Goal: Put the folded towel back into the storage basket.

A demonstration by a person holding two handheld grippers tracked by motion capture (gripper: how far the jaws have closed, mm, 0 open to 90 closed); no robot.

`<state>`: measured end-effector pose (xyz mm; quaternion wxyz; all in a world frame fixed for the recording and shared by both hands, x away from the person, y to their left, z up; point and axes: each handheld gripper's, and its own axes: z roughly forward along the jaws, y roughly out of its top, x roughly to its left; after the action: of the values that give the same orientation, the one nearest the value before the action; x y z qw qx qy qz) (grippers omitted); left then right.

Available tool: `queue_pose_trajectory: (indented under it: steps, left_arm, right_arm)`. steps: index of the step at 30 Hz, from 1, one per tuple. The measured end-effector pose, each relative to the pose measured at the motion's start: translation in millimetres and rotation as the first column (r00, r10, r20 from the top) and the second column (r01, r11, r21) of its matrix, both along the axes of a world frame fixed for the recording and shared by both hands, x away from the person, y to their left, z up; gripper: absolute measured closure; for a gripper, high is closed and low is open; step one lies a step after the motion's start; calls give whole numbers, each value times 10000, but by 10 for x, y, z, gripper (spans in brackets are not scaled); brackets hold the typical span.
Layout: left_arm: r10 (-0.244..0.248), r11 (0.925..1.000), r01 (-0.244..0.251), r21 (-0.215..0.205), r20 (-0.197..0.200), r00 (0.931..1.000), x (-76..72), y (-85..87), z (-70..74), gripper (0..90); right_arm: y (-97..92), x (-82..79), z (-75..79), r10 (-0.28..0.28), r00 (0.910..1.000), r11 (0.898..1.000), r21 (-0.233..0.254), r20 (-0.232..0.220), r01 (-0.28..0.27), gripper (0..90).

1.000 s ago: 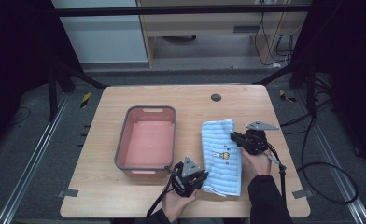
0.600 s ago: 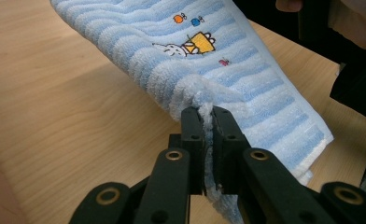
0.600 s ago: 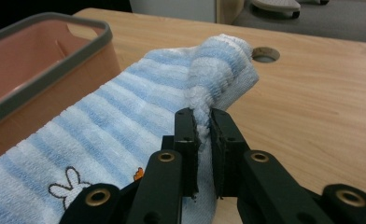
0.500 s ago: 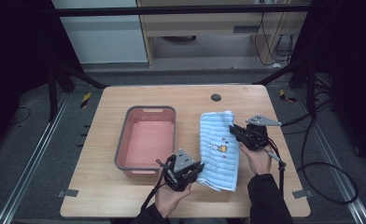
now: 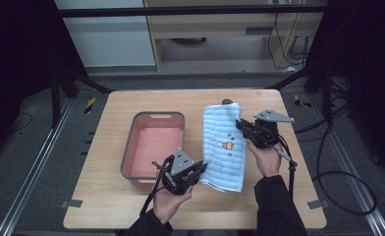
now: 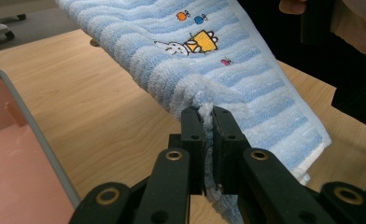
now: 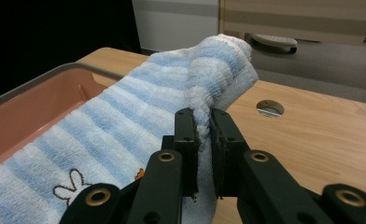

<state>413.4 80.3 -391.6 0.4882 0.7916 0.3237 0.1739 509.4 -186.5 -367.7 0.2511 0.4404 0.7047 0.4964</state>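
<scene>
Both grippers have risen since the earlier frames, and the blue striped towel [image 5: 224,147] has come up with them, so that it now hangs stretched between them instead of lying flat on the desk [image 5: 102,196]. The left gripper [image 5: 196,173] has its jaws pressed together on the towel's near corner, with terry cloth bunched between the pads [image 6: 203,122]. The right gripper [image 5: 241,124] pinches the far edge the same way, a fold of cloth rising just above its jaws [image 7: 203,122]. This looks like the lifting step of moving the towel. The pink basin [image 5: 153,147] sits just beside the left jaws, across the towel from the right ones. The next move probably calls for carrying both hands sideways together, keeping both grips firm, until the towel hangs over the basin.
</scene>
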Motion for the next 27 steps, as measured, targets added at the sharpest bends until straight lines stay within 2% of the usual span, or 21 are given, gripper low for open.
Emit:
queue_pose_trajectory:
  steps: [13,18,27]
  left_arm:
    - [342,9994,-337,-114,391,9987,40,213,208,844]
    - [474,9989,-474,-24,570,9972,51,314,304,844]
    - [838,9964,-827,-181,736,9938,80,533,430,844]
  right_arm:
    - [174,61,198,127,9995,9999,22,300,-128,825]
    - [290,84,313,257,9983,9997,-48,526,-255,825]
    - [515,158,455,485,9962,9988,-35,726,-484,825]
